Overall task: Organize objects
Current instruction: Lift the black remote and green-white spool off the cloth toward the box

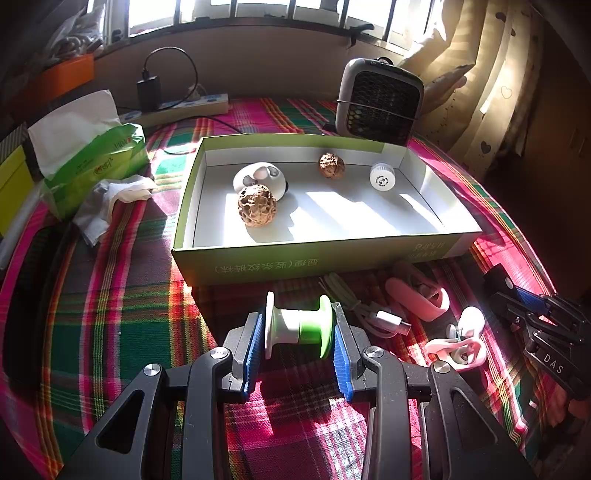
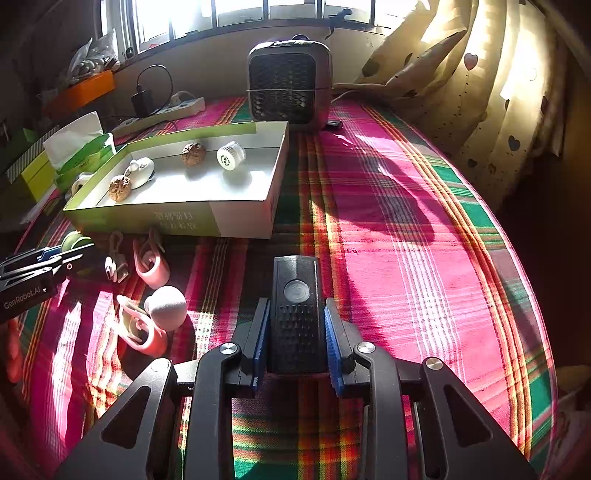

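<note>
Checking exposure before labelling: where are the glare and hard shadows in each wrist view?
Left wrist: window blown out; sun stripes across the box floor; spool in the left tongs half lit, cloth beneath shaded. Right wrist: window and curtain overexposed; a long shadow crosses the pink tablecloth; black device in the right tongs dark, low detail. Both: fisheye bending, dark corners.

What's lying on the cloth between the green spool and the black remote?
A white USB cable, pink clips and a white ball, seen in both views.

Green-white spool (image 1: 299, 328), black flashlight (image 2: 295, 314)
</note>
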A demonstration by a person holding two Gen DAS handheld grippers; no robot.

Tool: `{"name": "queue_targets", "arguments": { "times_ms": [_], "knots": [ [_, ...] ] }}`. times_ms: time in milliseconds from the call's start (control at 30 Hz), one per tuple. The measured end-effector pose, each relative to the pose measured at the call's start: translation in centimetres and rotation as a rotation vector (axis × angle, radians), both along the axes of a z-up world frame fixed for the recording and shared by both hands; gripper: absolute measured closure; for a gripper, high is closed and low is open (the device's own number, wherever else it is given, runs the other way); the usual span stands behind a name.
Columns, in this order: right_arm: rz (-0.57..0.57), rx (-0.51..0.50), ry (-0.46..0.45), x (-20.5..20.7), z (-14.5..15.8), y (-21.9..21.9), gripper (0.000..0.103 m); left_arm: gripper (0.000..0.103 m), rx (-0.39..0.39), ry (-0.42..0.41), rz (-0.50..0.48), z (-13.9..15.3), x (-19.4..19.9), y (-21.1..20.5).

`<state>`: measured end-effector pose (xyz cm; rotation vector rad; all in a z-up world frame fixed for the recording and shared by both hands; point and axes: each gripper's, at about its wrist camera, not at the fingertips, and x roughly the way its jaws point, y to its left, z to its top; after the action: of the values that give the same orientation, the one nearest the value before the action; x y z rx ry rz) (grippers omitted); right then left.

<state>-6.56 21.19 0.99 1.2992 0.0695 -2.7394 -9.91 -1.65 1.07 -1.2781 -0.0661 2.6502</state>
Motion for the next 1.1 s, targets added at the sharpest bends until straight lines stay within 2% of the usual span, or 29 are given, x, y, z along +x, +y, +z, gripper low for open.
{"name": "queue_targets", "arguments": {
  "times_ms": [1100],
  "knots": [
    [0.008,-0.019,0.001,0.24,0.11,0.07,0.075,0.072,-0.008,0.010,0.003,0.47,0.12,-0.15]
  ]
}}
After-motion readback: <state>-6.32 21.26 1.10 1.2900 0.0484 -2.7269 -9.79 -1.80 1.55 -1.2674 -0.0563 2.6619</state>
